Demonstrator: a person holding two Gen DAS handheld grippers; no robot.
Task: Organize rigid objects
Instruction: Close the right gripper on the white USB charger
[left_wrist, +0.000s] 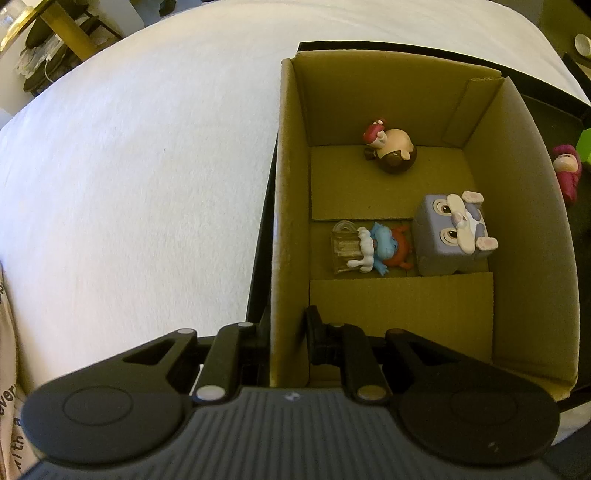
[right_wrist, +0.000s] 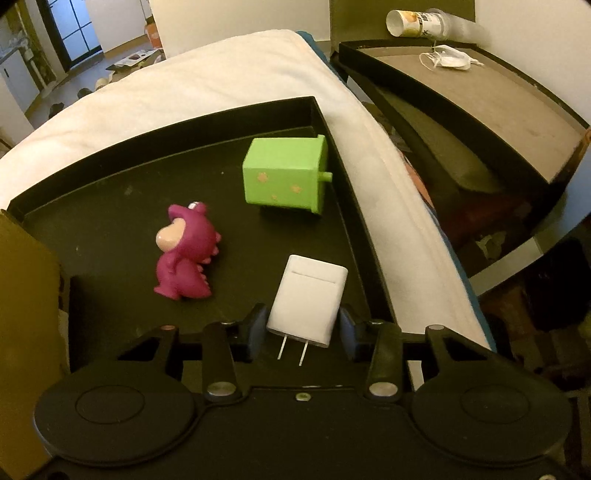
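Note:
An open cardboard box (left_wrist: 291, 184) holds a brown-and-red figure (left_wrist: 391, 151), a grey-purple bunny cube (left_wrist: 454, 236) and a blue-and-orange figure (left_wrist: 380, 251) on a clear stand. My left gripper (left_wrist: 286, 332) is shut on the box's near left wall, one finger inside and one outside. On the black tray (right_wrist: 110, 147) lie a white plug charger (right_wrist: 308, 299), a magenta dinosaur figure (right_wrist: 184, 254) and a green cube (right_wrist: 284, 177). My right gripper (right_wrist: 304, 326) has its pads against the charger's two sides, prongs pointing back toward the camera.
The tray and box rest on a white bedcover (left_wrist: 129, 184). The box's side (right_wrist: 26, 295) borders the tray on the left. To the right stands a dark-rimmed side table (right_wrist: 480, 92) with a face mask (right_wrist: 450, 61) and a tipped paper cup (right_wrist: 417, 20).

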